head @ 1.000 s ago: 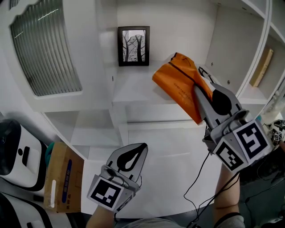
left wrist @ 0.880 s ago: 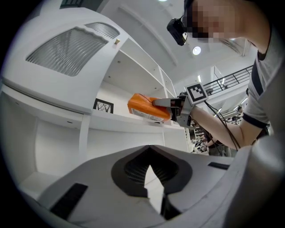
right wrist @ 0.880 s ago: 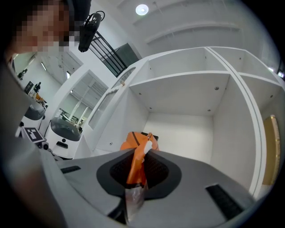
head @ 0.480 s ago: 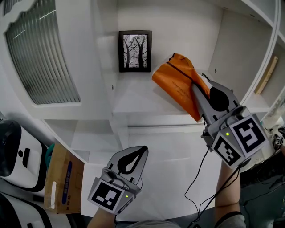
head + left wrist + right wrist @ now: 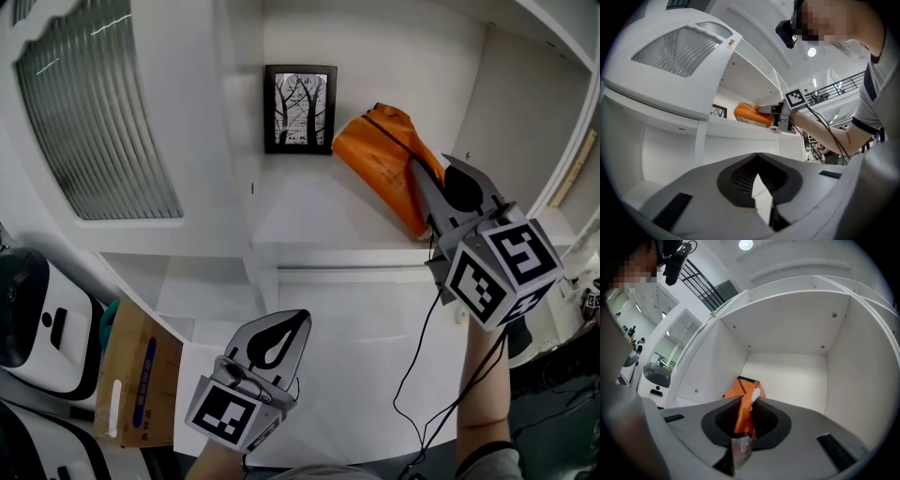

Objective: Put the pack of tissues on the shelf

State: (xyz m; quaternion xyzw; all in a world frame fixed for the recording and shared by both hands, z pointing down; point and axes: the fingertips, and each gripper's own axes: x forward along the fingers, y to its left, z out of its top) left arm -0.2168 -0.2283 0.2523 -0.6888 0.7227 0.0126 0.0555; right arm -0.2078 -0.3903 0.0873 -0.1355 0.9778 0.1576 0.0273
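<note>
Over the white shelf (image 5: 309,211) now, holds the orange pack of tissues (image 5: 380,159) further in than a second ago. Had its lower corner hanging past the front edge then; has it above the board now, upper end just beside the framed tree picture (image 5: 300,108).

Grips with the right gripper (image 5: 415,171), by the pack's crimped end. Takes that end in a narrow slot between the jaws, pads on the film, jaws easing apart. Keeps the left gripper (image 5: 302,317) low before the cabinet front (image 5: 366,319), as earlier; jaw tips together, nothing between them.

From the head view alone: shows the picture, a ribbed panel (image 5: 94,112) at left and a cardboard box (image 5: 136,384) lower left.

From the left gripper view alone: gives a side-on look at the pack, low against the board and seemingly touching it, plus the person's forearm (image 5: 820,131).

From the right gripper view alone: looks past the pack to the compartment's bare back and side walls.
</note>
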